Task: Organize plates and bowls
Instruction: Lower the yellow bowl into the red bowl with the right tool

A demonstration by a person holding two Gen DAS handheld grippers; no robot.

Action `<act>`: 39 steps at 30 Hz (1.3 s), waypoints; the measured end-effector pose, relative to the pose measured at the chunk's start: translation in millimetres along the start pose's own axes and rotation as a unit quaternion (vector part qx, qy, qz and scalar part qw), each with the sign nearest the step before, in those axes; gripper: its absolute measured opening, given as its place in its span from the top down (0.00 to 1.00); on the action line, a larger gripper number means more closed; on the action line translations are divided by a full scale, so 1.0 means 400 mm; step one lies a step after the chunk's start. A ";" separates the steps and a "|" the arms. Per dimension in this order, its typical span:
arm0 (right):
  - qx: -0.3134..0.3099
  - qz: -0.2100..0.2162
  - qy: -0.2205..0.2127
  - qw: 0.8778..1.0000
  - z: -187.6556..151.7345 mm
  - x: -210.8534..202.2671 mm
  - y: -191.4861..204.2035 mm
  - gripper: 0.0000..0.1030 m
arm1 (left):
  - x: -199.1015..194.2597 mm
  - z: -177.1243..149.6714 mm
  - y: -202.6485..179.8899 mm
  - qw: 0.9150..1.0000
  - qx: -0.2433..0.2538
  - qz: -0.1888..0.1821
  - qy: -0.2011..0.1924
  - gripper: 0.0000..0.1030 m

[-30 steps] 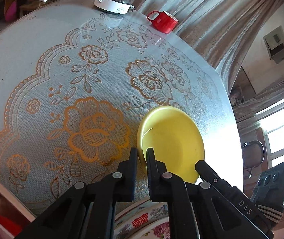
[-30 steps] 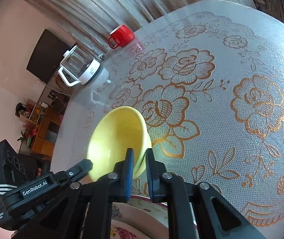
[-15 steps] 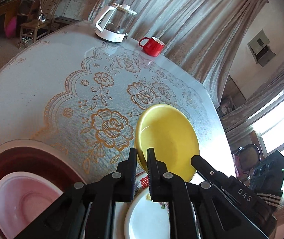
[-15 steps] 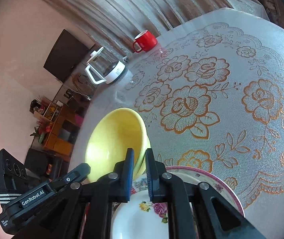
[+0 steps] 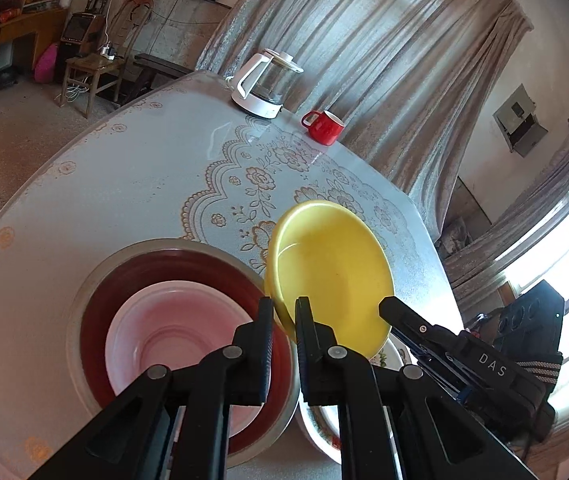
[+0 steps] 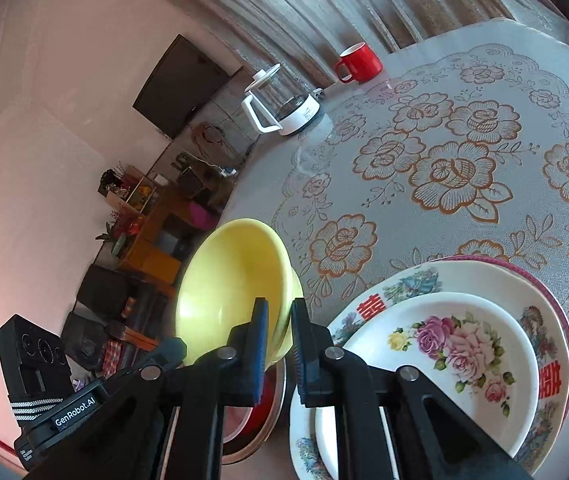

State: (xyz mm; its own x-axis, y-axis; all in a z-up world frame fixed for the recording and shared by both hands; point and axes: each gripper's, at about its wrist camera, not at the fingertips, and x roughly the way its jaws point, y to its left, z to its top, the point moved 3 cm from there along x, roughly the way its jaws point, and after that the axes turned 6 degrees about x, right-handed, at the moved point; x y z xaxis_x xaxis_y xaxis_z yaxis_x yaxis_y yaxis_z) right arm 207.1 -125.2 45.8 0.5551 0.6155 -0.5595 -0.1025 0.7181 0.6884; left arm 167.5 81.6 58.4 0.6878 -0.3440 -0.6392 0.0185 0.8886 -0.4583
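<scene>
A yellow bowl [image 5: 332, 272] hangs tilted above the table, carried by both grippers. My left gripper [image 5: 284, 308] is shut on its near-left rim. My right gripper [image 6: 278, 312] is shut on the opposite rim of the yellow bowl [image 6: 228, 280]. Below and left in the left wrist view sits a dark red bowl [image 5: 188, 268] with a metal rim and a pink bowl [image 5: 172, 332] nested inside. A stack of floral plates [image 6: 464, 340] lies beside it, under the right gripper.
A white-based glass kettle [image 5: 266, 84] and a red mug [image 5: 326, 126] stand at the far edge of the lace-covered table [image 5: 124, 184]. Curtains hang behind them. The floor with a wooden stool lies beyond the table's left edge.
Both grippers have risen and drawn back toward the near edge with the yellow bowl. The nested bowls and the plate stack have come into view beneath it.
</scene>
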 end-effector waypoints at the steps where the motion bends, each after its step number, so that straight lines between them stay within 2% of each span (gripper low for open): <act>1: -0.004 0.003 0.003 1.000 -0.009 0.005 0.009 0.90 | -0.011 -0.006 0.007 1.000 -0.001 0.003 -0.003 0.90; 12: -0.030 0.013 0.059 0.998 -0.108 0.078 0.072 0.90 | -0.075 -0.078 0.127 0.998 -0.048 0.026 -0.007 0.90; 18: -0.032 -0.003 0.095 0.995 -0.156 0.131 0.067 0.90 | -0.070 -0.107 0.174 0.997 -0.064 0.033 0.007 0.89; 24: -0.044 -0.022 0.104 0.993 -0.178 0.141 0.071 0.89 | -0.068 -0.127 0.185 0.997 -0.071 0.026 0.016 0.89; 31: -0.064 -0.045 0.097 0.992 -0.192 0.138 0.077 0.87 | -0.058 -0.143 0.190 0.997 -0.069 0.034 0.026 0.88; 39: -0.069 -0.052 0.095 0.992 -0.191 0.134 0.072 0.84 | -0.051 -0.138 0.190 0.997 -0.062 0.041 0.025 0.88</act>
State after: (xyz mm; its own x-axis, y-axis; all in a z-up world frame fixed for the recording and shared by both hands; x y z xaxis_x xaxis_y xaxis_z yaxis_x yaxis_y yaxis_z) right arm 170.9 -46.7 0.3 0.4052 0.5758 -0.7101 -0.1711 0.8108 0.5598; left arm 114.7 139.5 2.3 0.6470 -0.2894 -0.7054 -0.1279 0.8709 -0.4746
